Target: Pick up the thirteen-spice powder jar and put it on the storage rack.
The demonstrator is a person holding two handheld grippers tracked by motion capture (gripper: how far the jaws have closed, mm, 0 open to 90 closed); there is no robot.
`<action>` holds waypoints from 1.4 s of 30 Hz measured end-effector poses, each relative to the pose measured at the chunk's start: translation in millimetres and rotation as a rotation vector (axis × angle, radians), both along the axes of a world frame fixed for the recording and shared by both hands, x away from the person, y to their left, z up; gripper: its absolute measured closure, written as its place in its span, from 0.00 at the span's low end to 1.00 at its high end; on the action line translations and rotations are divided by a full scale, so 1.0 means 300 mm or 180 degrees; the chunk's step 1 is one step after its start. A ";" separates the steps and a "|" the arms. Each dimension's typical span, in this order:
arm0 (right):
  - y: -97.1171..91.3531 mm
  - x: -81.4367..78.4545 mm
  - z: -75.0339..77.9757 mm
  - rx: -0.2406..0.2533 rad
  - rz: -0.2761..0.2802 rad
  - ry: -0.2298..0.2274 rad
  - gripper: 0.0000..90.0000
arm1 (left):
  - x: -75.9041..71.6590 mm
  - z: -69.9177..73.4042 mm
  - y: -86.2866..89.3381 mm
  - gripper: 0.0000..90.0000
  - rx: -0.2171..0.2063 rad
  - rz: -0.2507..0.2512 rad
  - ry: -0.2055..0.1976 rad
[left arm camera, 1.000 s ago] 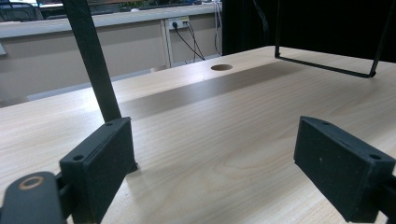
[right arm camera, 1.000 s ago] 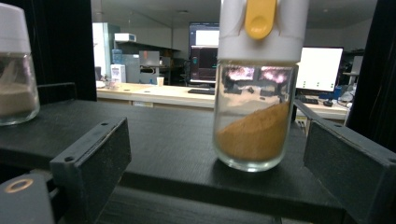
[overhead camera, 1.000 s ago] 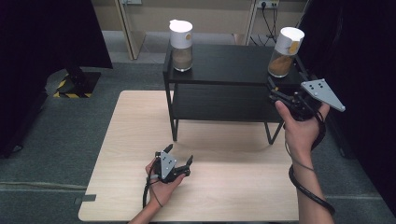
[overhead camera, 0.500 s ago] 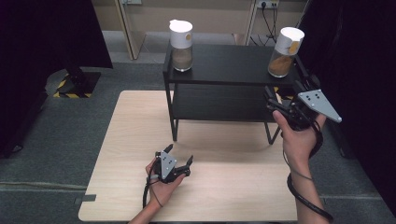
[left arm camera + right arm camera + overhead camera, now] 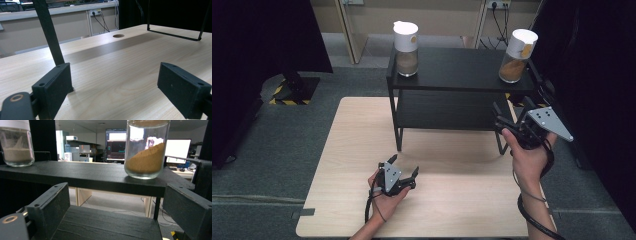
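One glass jar (image 5: 515, 56) of orange-brown powder, white-lidded, is sitting upper right on the black shelf (image 5: 462, 70); right gripper (image 5: 512, 122) is hovering below it, jaws apart.

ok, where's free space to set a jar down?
Top shelf is bare between the pale-powder jar and the brown-powder jar. The lower shelf looks bare. The wooden table is open left of the rack. Crowded: front edge by the left hand-held gripper.
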State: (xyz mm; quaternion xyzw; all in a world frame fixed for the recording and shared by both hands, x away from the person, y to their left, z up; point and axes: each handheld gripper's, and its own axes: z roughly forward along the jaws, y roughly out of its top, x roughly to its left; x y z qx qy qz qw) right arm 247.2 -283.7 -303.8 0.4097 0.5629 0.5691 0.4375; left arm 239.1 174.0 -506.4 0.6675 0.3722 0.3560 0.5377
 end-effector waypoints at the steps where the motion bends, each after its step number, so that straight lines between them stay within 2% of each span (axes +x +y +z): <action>1: -0.001 -0.001 -0.004 -0.0005 0.0004 0.0003 0.09 | 0.000 0.000 0.000 0.13 0.0000 0.0000 0.0001; 9: -0.006 -0.013 -0.038 -0.0030 0.0012 0.0056 0.09 | 0.000 0.001 -0.001 0.13 0.0007 0.0001 0.0001; 42: -0.045 -0.055 -0.190 0.0063 0.0037 0.0316 0.09 | 0.000 0.000 -0.002 0.13 0.0008 0.0003 -0.0005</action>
